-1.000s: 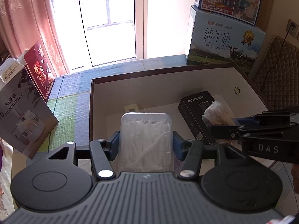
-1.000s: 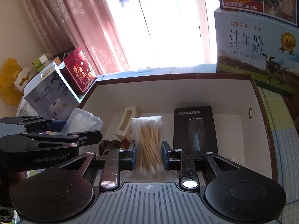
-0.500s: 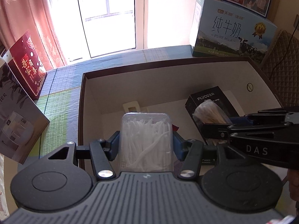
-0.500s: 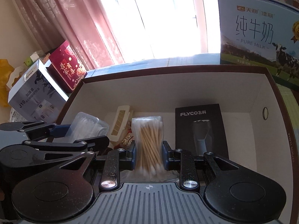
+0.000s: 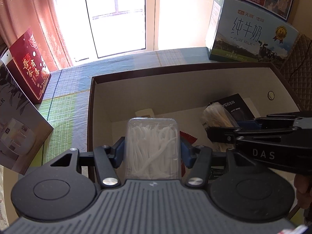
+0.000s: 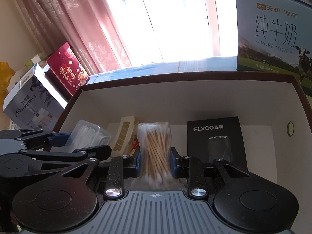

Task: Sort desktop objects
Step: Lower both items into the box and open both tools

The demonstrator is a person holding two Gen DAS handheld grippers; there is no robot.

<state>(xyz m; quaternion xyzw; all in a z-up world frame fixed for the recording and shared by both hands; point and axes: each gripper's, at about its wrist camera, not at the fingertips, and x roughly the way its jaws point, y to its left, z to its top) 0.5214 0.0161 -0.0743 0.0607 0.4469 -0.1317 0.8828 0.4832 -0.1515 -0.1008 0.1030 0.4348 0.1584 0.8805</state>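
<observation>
My left gripper [image 5: 152,149] is shut on a clear plastic box of white floss picks [image 5: 152,146], held over the near left part of a large open brown-rimmed box [image 5: 175,72]. My right gripper [image 6: 155,159] is shut on a clear bag of wooden cotton swabs [image 6: 154,150], held over the box's middle. In the left wrist view the right gripper [image 5: 216,134] with its swab bag [image 5: 216,115] hangs at the right. In the right wrist view the left gripper [image 6: 78,142] and the floss box [image 6: 87,136] sit at the left.
Inside the box lie a black FLYCO carton [image 6: 216,142], a cream slotted packet [image 6: 124,134] and a red wrapper [image 5: 188,138]. Around it stand a pure milk carton [image 5: 251,37], a red gift box [image 5: 29,66] and a humidifier box [image 6: 31,107] on a checked cloth [image 5: 64,101].
Both grippers have moved forward over the box with their loads still held; the left gripper shifted right, away from the humidifier box.
</observation>
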